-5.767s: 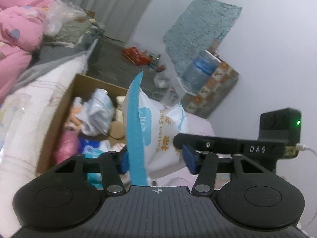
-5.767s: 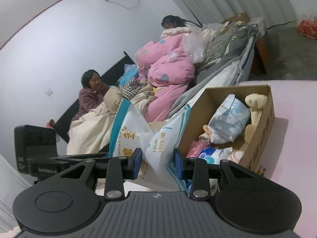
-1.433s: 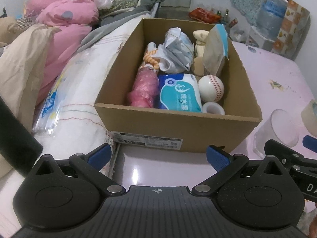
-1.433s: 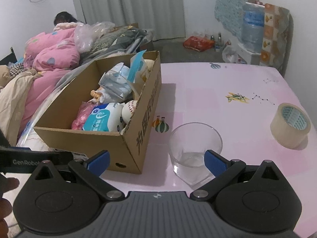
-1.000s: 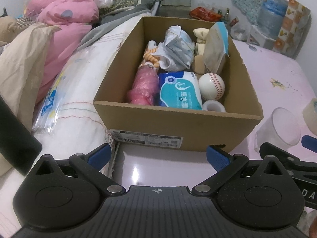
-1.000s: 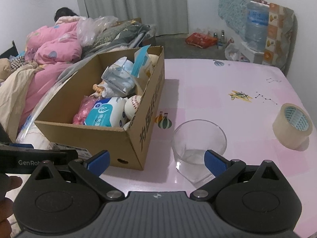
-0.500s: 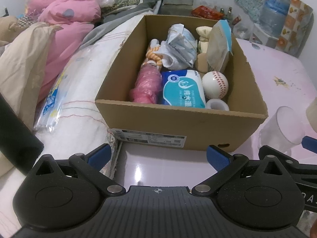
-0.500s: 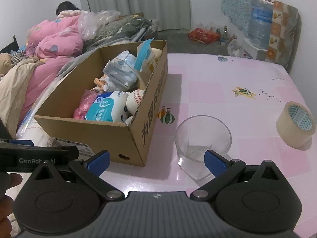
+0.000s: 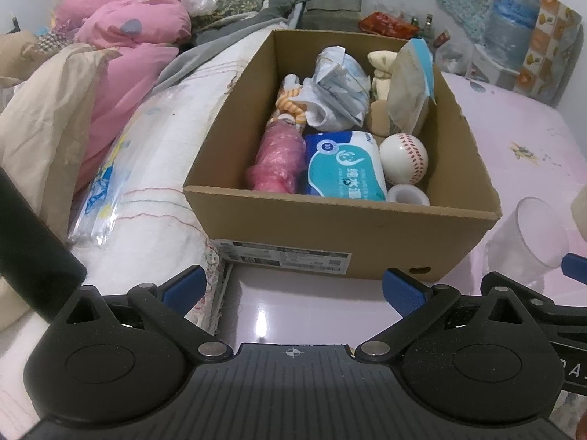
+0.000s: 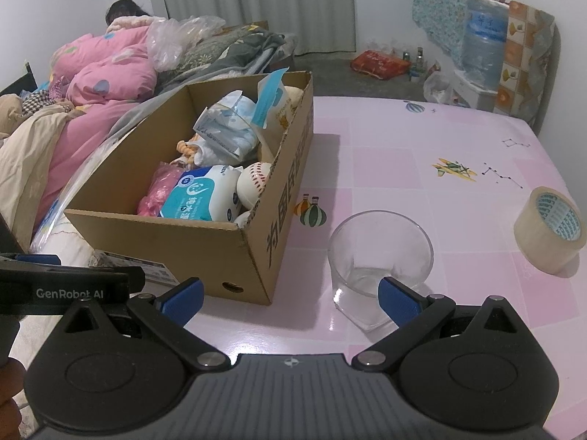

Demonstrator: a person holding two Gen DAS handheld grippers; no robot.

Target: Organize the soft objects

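Note:
An open cardboard box (image 9: 341, 231) (image 10: 256, 249) stands on the pink table, packed with soft things. Inside lie a blue-and-white tissue pack (image 9: 345, 176) (image 10: 200, 198), a pink plastic-wrapped bundle (image 9: 279, 157), a crumpled white-blue packet (image 9: 339, 84), a baseball (image 9: 403, 154) (image 10: 255, 183), a white tape roll (image 9: 407, 195) and the cotton-pad bag (image 9: 411, 80) (image 10: 271, 99) upright at the far right corner. My left gripper (image 9: 291, 289) hangs open in front of the box's near wall, empty. My right gripper (image 10: 290, 295) is open too, just before a clear glass (image 10: 379, 256).
A roll of brown packing tape (image 10: 550, 233) sits at the table's right edge. A white quilt in plastic (image 9: 154, 168) and pink bedding (image 9: 124, 36) lie left of the box. A person (image 10: 123, 9) sits behind the bedding. A water jug (image 10: 482, 36) stands by the far wall.
Several seconds ago both grippers held the cotton-pad bag; it now stands in the box and both are open. Over the last second the views have barely shifted.

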